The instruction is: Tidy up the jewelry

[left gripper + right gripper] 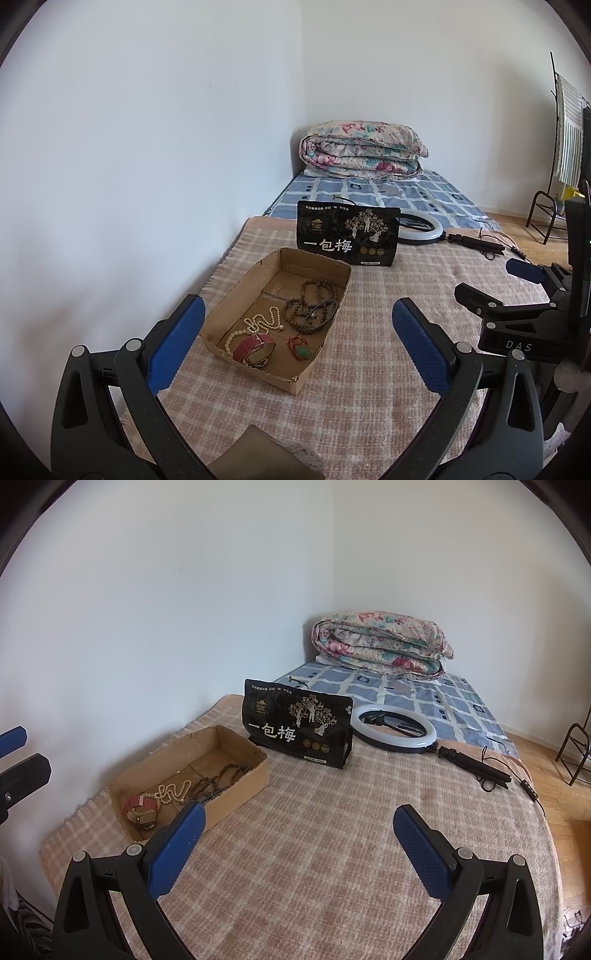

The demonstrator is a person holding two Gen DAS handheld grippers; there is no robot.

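Note:
A shallow cardboard tray (334, 267) lies on the pink checked blanket; it also shows in the right wrist view (236, 790). In it lie brown bead strands (310, 310), a cream pearl necklace (258, 323), a pink-strapped watch (255, 349) and a red cord with a green pendant (301, 349). My left gripper (299, 325) is open and empty, held just short of the tray. My right gripper (299, 827) is open and empty over the bare blanket, to the right of the tray. It also shows at the right edge of the left wrist view (491, 284).
A black snack bag (347, 236) stands upright behind the tray. A ring light (393, 729) with a folded tripod and cable lies to its right. A folded floral quilt (362, 151) sits at the bed's far end. The wall runs along the left, wooden floor on the right.

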